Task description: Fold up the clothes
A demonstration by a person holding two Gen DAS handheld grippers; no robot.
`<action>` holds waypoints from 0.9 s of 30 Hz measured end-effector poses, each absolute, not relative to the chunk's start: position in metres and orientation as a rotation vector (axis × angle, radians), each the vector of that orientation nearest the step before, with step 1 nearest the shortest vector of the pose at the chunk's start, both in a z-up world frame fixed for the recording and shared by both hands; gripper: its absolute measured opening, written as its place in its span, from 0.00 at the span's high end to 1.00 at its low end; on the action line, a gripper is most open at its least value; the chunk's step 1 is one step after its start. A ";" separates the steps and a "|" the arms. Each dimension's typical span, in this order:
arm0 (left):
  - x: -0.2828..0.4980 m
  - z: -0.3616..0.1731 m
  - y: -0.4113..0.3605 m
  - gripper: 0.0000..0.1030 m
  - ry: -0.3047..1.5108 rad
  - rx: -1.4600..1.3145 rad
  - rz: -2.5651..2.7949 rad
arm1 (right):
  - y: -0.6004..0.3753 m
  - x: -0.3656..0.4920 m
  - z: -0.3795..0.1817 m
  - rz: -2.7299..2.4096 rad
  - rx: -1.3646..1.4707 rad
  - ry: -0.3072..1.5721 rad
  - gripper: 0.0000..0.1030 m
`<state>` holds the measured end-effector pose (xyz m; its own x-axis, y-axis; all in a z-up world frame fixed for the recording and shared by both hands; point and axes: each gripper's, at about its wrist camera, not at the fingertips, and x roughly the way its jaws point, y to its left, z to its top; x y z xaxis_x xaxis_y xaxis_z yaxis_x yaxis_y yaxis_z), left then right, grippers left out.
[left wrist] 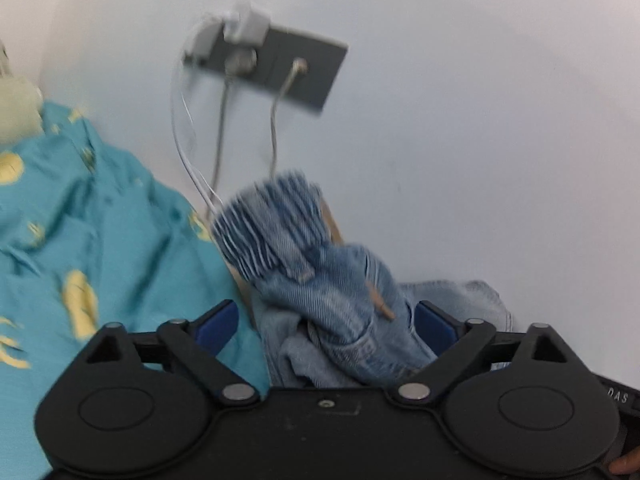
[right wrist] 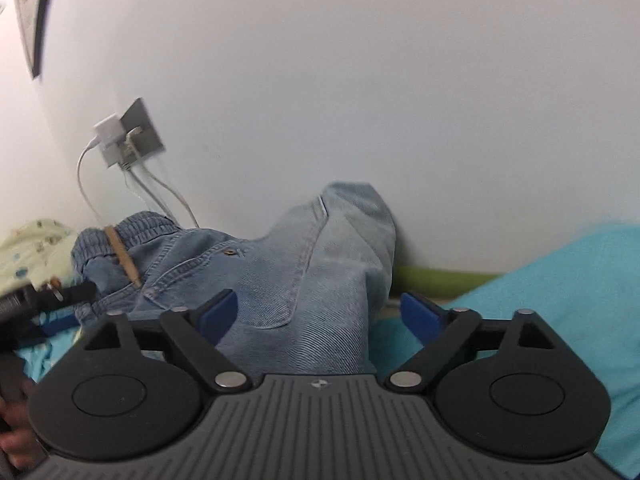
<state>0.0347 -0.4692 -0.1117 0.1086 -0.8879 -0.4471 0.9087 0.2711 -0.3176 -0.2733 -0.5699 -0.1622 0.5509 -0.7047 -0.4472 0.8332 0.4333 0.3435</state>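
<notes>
A pair of light blue jeans (left wrist: 320,280) with an elastic waistband and a tan drawstring lies bunched against the white wall. In the left wrist view my left gripper (left wrist: 326,322) is open, its blue pads (left wrist: 218,326) on either side of the bunched waistband. In the right wrist view the jeans (right wrist: 288,276) spread across the front, back pocket up. My right gripper (right wrist: 322,314) is open, its pads (right wrist: 420,316) wide apart around the denim. The left gripper's black body (right wrist: 24,304) shows at the far left.
A turquoise sheet with yellow prints (left wrist: 100,240) covers the bed, and also shows in the right wrist view (right wrist: 560,312). A grey wall socket (left wrist: 272,68) with a white charger and hanging cables sits above the jeans. A pale patterned garment (right wrist: 32,252) lies at the left.
</notes>
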 end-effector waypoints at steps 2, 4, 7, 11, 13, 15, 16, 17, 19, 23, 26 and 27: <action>0.027 -0.093 -0.454 0.05 0.572 0.061 -1.295 | -0.568 -0.275 -0.153 -0.947 0.553 0.264 0.11; 0.020 -0.075 -0.433 0.01 0.512 0.072 -1.254 | -0.568 -0.277 -0.143 -0.914 0.537 0.271 0.11; 0.014 -0.056 -0.404 0.01 0.475 0.085 -1.202 | -0.566 -0.276 -0.125 -0.860 0.474 0.277 0.11; 0.014 -0.028 -0.368 0.01 0.441 0.079 -1.096 | -0.563 -0.274 -0.098 -0.774 0.455 0.257 0.11; 0.015 -0.013 -0.349 0.00 0.423 0.069 -1.035 | -0.559 -0.268 -0.081 -0.741 0.434 0.253 0.11; 0.017 0.002 -0.331 0.00 0.408 0.068 -0.970 | -0.553 -0.259 -0.067 -0.698 0.428 0.273 0.11; 0.017 0.008 -0.320 0.00 0.397 0.073 -0.939 | -0.549 -0.255 -0.060 -0.673 0.427 0.278 0.11; 0.017 0.014 -0.309 0.00 0.382 0.079 -0.913 | -0.544 -0.249 -0.055 -0.655 0.412 0.284 0.11; 0.018 0.023 -0.288 0.00 0.356 0.089 -0.863 | -0.531 -0.238 -0.044 -0.613 0.382 0.293 0.11; 0.019 0.037 -0.250 0.00 0.341 0.102 -0.764 | -0.501 -0.219 -0.023 -0.526 0.333 0.292 0.11; 0.017 0.047 -0.221 0.00 0.322 0.123 -0.710 | -0.479 -0.201 -0.007 -0.454 0.304 0.284 0.11; 0.015 0.050 -0.212 0.00 0.315 0.128 -0.692 | -0.470 -0.195 -0.002 -0.430 0.292 0.283 0.11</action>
